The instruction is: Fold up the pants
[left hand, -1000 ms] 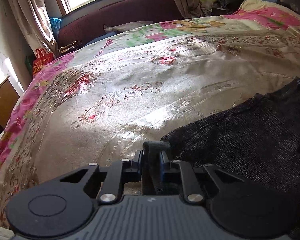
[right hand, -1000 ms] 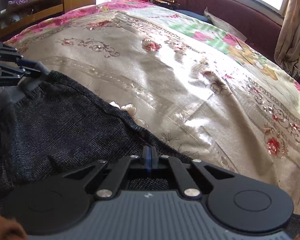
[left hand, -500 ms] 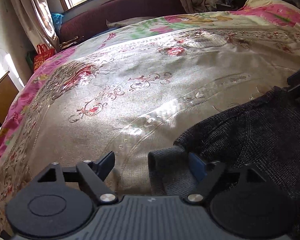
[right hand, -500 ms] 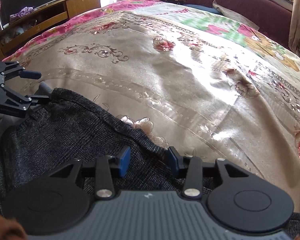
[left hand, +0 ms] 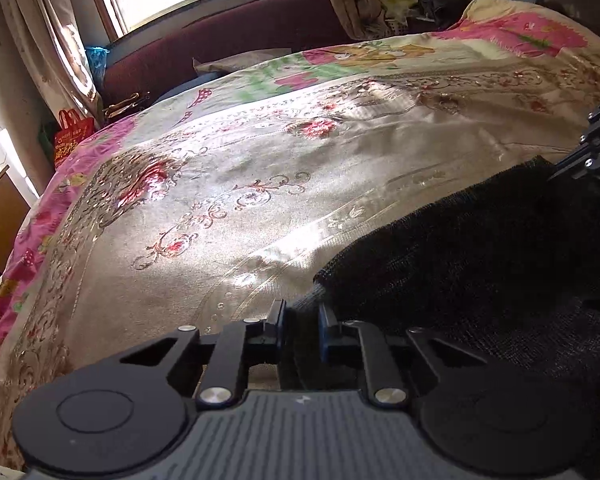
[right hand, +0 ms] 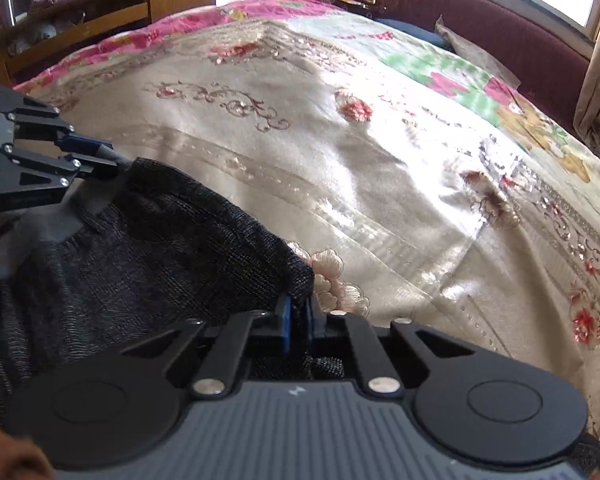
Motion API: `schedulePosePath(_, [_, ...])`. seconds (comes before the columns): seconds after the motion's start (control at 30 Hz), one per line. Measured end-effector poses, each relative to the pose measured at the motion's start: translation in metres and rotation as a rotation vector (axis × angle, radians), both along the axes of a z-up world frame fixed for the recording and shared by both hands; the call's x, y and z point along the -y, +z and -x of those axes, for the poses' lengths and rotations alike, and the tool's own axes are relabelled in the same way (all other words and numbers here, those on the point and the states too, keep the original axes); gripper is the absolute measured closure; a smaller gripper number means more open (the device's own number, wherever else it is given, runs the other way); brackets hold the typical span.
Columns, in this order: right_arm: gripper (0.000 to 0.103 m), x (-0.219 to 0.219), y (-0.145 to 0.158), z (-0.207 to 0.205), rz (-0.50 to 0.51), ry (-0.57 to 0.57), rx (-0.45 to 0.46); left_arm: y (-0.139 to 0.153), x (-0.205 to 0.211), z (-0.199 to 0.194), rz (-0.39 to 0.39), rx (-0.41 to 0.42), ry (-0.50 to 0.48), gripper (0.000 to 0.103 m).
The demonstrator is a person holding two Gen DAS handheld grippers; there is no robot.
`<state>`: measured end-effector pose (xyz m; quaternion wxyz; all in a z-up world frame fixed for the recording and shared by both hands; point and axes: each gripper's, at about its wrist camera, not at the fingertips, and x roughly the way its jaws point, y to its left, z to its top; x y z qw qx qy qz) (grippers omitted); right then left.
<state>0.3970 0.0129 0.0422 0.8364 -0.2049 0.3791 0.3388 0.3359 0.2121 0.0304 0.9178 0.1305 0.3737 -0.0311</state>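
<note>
Dark grey knitted pants (left hand: 480, 264) lie on the bed at the near right in the left wrist view and at the near left in the right wrist view (right hand: 148, 248). My left gripper (left hand: 301, 322) is shut on the pants' near corner. It also shows in the right wrist view (right hand: 100, 160), clamped on the far corner of the fabric. My right gripper (right hand: 298, 322) is shut on the pants' edge at another corner. It shows at the right edge of the left wrist view (left hand: 598, 152).
The bed carries a shiny beige floral bedspread (left hand: 260, 184) with pink borders. A maroon headboard (left hand: 240, 44) and a window stand behind it. A wooden cabinet (right hand: 100, 12) stands at the bed's side. A red bag (left hand: 70, 138) sits near the curtain.
Both grippers were shut a second ago, opened half a second ago, and have now shut again on the pants' edge. The pants' corners sit slightly higher.
</note>
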Motion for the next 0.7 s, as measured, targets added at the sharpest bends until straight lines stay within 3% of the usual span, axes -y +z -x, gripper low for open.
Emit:
schedulePosePath(0.13, [0.096,0.027,0.052,0.074,-0.072,0.04,0.037,0.034,0.003,0.055,0.052,0.07,-0.062,0.076])
schedulePosePath(0.27, [0.096,0.05,0.074,0.177,-0.102,0.095,0.024,0.053,0.004,0.134,0.119,0.117,-0.099,0.076])
schedulePosePath(0.37, [0.096,0.06,0.054,0.246,-0.093,0.088,-0.022,0.049,0.007,0.195,0.171,0.109,-0.107,0.076])
schedulePosePath(0.5, [0.092,0.053,-0.015,0.287,-0.032,0.032,-0.1,0.009,0.018,0.245,0.157,0.008,-0.089,0.076])
schedulePosePath(0.6, [0.089,0.037,-0.052,0.3,0.074,0.03,-0.08,-0.026,0.023,0.256,0.105,-0.058,-0.037,0.076])
schedulePosePath(0.7, [0.089,0.028,-0.044,0.311,0.131,0.06,0.019,-0.033,0.018,0.256,0.168,-0.062,0.003,0.076])
